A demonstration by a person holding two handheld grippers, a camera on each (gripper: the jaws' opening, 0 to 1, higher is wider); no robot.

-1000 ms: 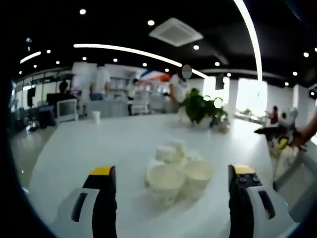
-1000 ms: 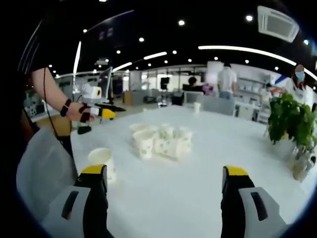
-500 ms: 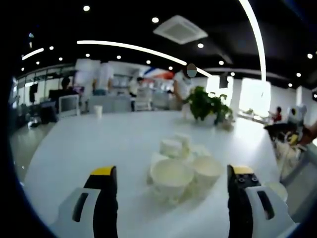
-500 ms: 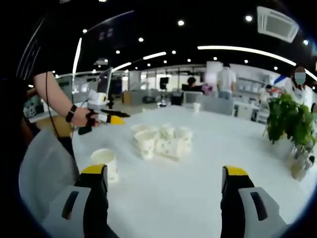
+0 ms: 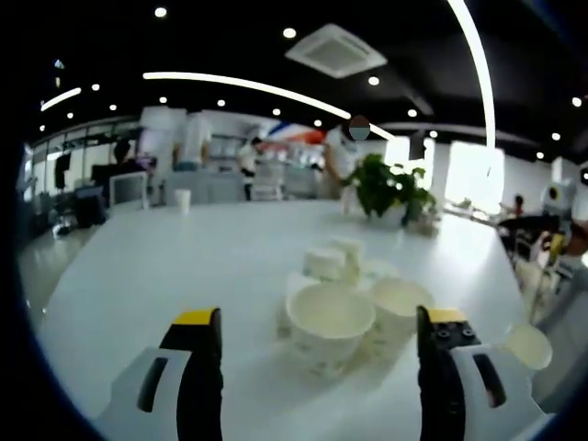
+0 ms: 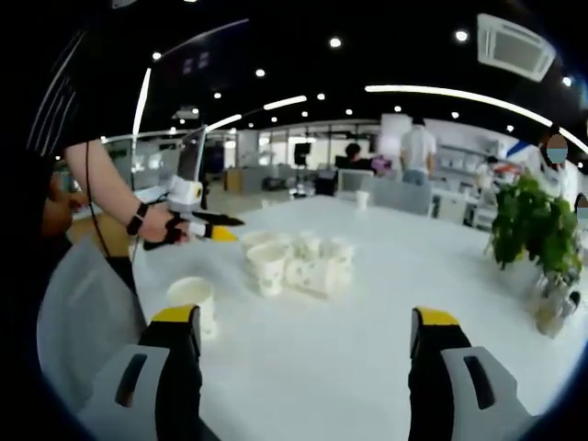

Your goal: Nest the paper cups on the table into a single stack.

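A cluster of several white paper cups (image 5: 329, 322) stands on the white table (image 5: 184, 266), just ahead of my left gripper (image 5: 322, 317). Its jaws are wide apart with nothing between them. One lone cup (image 5: 528, 345) stands apart at the right. In the right gripper view the same cluster (image 6: 294, 262) sits mid-table, and the lone cup (image 6: 190, 299) stands just beyond my left jaw. My right gripper (image 6: 304, 316) is open and empty, well short of the cluster. The left gripper (image 6: 207, 226), held in a hand, points at the cluster from the left.
A potted plant (image 6: 533, 220) stands near the table's far right edge. One more small cup (image 6: 365, 197) stands at the far end of the table. People stand in the room behind. The person's arm (image 6: 106, 188) reaches in at the left.
The left gripper has moved closer to the cup cluster, which now looks larger between its jaws. The right gripper has stayed almost still.
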